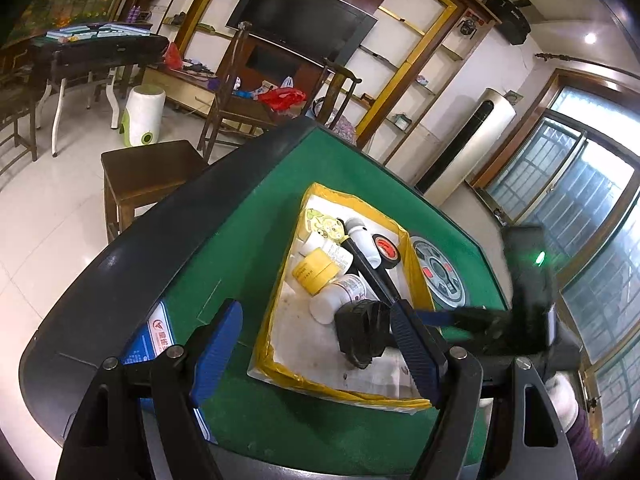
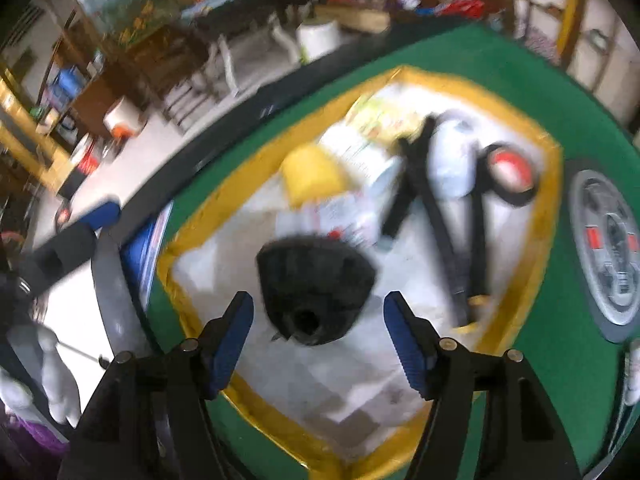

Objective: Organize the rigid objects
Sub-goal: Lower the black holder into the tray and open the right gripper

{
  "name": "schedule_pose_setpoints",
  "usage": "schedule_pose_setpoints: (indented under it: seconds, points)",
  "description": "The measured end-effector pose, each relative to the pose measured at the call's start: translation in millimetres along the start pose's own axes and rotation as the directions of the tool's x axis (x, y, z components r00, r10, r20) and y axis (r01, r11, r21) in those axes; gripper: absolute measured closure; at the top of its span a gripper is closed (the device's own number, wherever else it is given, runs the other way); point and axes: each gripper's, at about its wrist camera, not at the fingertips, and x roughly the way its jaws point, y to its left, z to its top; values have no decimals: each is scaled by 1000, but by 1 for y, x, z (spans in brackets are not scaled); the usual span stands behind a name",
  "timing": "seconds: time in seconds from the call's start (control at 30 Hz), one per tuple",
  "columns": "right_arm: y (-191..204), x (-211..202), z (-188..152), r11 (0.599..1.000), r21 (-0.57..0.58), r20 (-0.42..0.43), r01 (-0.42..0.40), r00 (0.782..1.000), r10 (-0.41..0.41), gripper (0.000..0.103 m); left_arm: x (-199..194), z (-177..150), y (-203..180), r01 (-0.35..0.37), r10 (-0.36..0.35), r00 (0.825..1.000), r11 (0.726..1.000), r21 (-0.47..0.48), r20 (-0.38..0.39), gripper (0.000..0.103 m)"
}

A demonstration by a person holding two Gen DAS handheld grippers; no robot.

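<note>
On the green worktop point(image 1: 224, 240), the black lump point(image 2: 316, 288) just ahead of the wide, empty right tongs point(image 2: 318, 344) could be knocked against the box point(image 2: 192, 280) wall; left tongs point(image 1: 316, 344) also wide.

Ahead of left gripper: wall TV point(image 1: 300, 12), wooden stool point(image 1: 152, 176), white bin point(image 1: 144, 114), tower air conditioner point(image 1: 472, 140), barred windows point(image 1: 568, 176) far right.

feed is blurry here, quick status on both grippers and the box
Left gripper open, empty. Right gripper open over the black part, not gripping. Part sits in the yellow-edged box; bottles crowd beside it.
</note>
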Motion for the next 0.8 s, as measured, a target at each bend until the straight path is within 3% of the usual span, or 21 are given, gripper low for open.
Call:
schedule_pose_setpoints:
  seconds: [0.1,0.2,0.33,0.47,0.6,0.63,0.73,0.8]
  points:
    - [-27,-11,9,989,134,76,-70,995,60,32,0,0,0,0,0,1000,1000,-1,-4,23]
    - [-60,2,23,921,306,126,-241,969,211,32,-1,0,0,-1,1,1000,1000,-4,-7,23]
    - [-62,32,43,871,367,107,-327,945,309,32,-3,2,3,-7,7,1000,1000,-8,-9,23]
    - [-57,44,62,915,338,92,-218,976,198,34,-3,2,3,-9,9,1000,1000,-9,-13,23]
    - [-58,19,65,948,315,171,-42,985,-13,34,0,2,1,-11,11,1000,1000,5,-15,23]
    - [-63,14,64,946,323,179,-32,984,-27,34,2,2,-1,-7,7,1000,1000,6,-18,23]
    - [-75,-2,50,925,365,215,-108,976,29,34,5,0,-10,-11,12,1000,999,38,-21,23]
    - [-81,-22,36,930,354,251,-101,968,10,34,5,-1,-20,-22,24,1000,997,74,-13,23]
